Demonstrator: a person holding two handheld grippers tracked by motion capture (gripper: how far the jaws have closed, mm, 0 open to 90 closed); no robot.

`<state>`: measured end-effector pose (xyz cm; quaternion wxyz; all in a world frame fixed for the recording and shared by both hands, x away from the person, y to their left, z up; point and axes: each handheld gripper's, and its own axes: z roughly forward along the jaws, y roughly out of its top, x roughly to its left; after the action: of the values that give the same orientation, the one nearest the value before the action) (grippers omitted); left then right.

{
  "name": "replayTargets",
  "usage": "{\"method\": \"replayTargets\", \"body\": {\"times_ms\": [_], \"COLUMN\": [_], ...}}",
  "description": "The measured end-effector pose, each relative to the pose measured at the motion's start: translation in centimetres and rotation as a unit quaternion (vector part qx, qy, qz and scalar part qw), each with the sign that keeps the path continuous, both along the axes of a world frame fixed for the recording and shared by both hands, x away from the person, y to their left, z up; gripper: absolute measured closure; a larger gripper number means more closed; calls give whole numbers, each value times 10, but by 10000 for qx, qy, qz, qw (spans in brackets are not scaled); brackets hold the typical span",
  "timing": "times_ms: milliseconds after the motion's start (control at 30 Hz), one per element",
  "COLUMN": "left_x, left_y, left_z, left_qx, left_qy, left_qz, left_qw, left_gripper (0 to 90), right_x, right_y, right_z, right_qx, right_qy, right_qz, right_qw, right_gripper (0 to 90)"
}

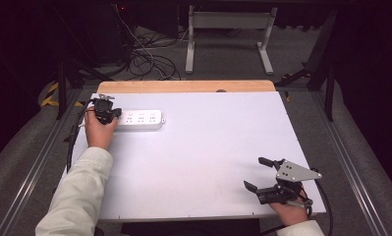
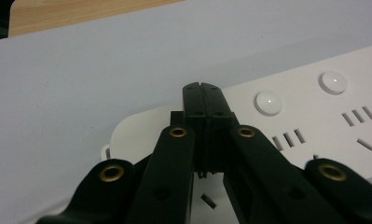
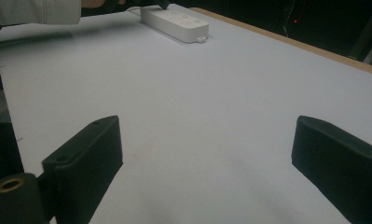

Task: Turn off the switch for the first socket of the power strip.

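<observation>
Power strip (image 1: 140, 119) under closed left hand-held gripper (image 1: 116, 116), far-left table (image 1: 208, 147).

The white tabletop (image 1: 203, 147) lies bare from its middle to the right and near edges, open for passing, while the power strip (image 1: 142, 119) blocks the far left, with the left hand-held gripper (image 1: 106, 111) at its left end, jaws pressed together.
</observation>
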<state>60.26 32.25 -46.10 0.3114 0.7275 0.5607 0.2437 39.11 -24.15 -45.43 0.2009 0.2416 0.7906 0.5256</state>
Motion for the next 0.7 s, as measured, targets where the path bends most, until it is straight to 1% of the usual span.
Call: {"method": "replayTargets", "body": {"times_ms": [67,100,133,200,233,267,367,400,467,567,633,700], "left_x": [1,2,1,0,-2,-3,-9,-12,-18,-28,-35,-41], "left_y": [-1,-2,-2,-4,-6,-5,-3,-4,-4,-5,-6,-8], "left_z": [0,1,2,7,8,11,23,27,37,48,56,62], "left_qx": [0,37,40,55,99,94,-270,-331,-345,-426,-461,-450], "left_qy": [-34,-27,-48,65,55,-2,-184,-267,-374,-471,-577,-662], "left_qz": [-26,-34,-11,-13,-40,-90,-119,-128,-206,-301,-385,-476], "left_qw": [10000,10000,10000,10000,9999,9999,9994,9990,9985,9975,9965,9957], "left_gripper": [900,900,900,900,900,900,900,900,896,791,762,710], "right_x": [0,0,0,1,1,1,2,2,3,4,6,7], "right_y": [0,0,-1,-1,-1,-1,-1,-1,0,2,3,3], "right_z": [0,0,0,0,0,0,0,0,1,1,1,1], "right_qx": [-1,2,24,36,41,49,47,46,42,43,46,69], "right_qy": [-7,-10,9,2,1,4,2,-4,-7,-8,-1,16], "right_qz": [5,-3,-20,-31,-35,-34,-36,-34,-37,-17,8,11], "right_qw": [10000,10000,10000,10000,10000,10000,10000,10000,10000,10000,10000,10000], "right_gripper": [92,92,92,92,92,92,92,92,93,93,92,92]}}
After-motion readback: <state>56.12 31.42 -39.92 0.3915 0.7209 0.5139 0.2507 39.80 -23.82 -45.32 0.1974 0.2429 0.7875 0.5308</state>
